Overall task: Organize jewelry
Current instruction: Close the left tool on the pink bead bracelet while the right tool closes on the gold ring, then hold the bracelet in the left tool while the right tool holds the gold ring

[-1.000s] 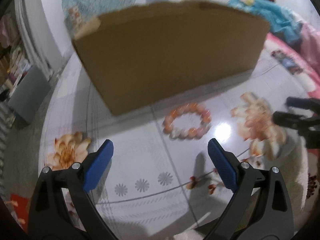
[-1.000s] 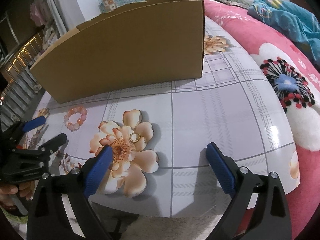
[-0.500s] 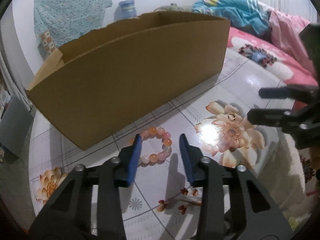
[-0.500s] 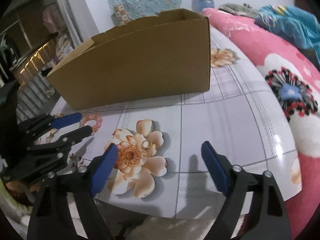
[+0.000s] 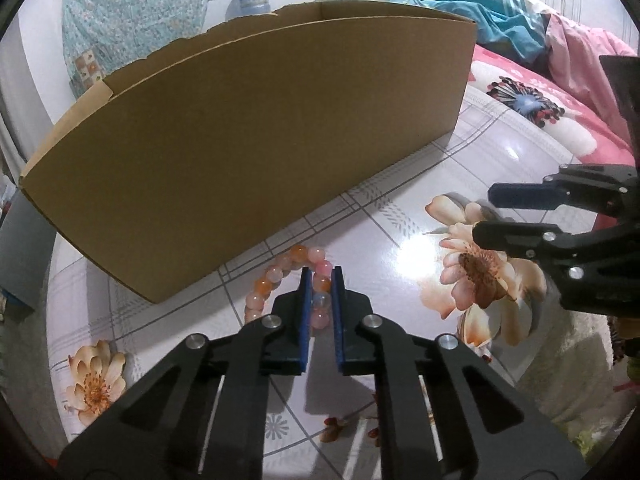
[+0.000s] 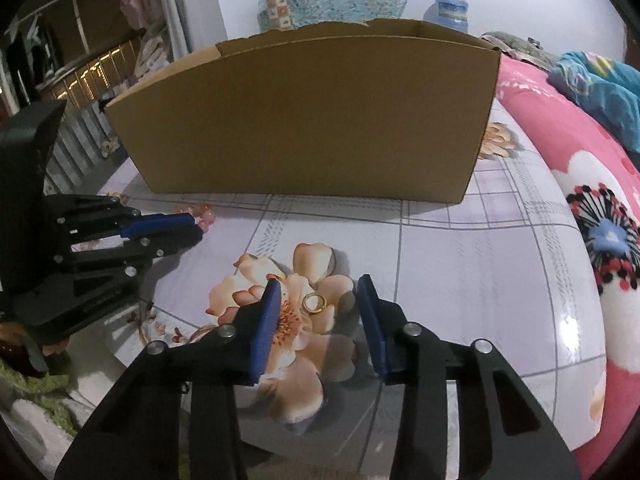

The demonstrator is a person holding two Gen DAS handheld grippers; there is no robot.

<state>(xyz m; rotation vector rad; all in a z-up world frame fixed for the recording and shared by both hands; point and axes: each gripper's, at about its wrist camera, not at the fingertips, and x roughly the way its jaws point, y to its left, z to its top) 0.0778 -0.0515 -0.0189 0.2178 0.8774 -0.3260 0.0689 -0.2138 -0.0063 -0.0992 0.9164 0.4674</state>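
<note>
One pink-and-orange beaded bracelet [image 5: 298, 280] lies on the flower-patterned table [image 6: 480, 264] beside the single brown cardboard box [image 5: 256, 152], its near beads pinched by the just-closing left gripper [image 5: 319, 280]. One small gold ring [image 6: 314, 303] rests on a printed blossom near the table's front edge, untouched between the right gripper [image 6: 316, 292]'s narrowing blue pads.

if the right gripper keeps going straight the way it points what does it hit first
Most likely the gold ring, lying between the fingers of the right gripper, whose jaws have just been closing. Right under it is the flowered tablecloth; the cardboard box stands well beyond.
</note>
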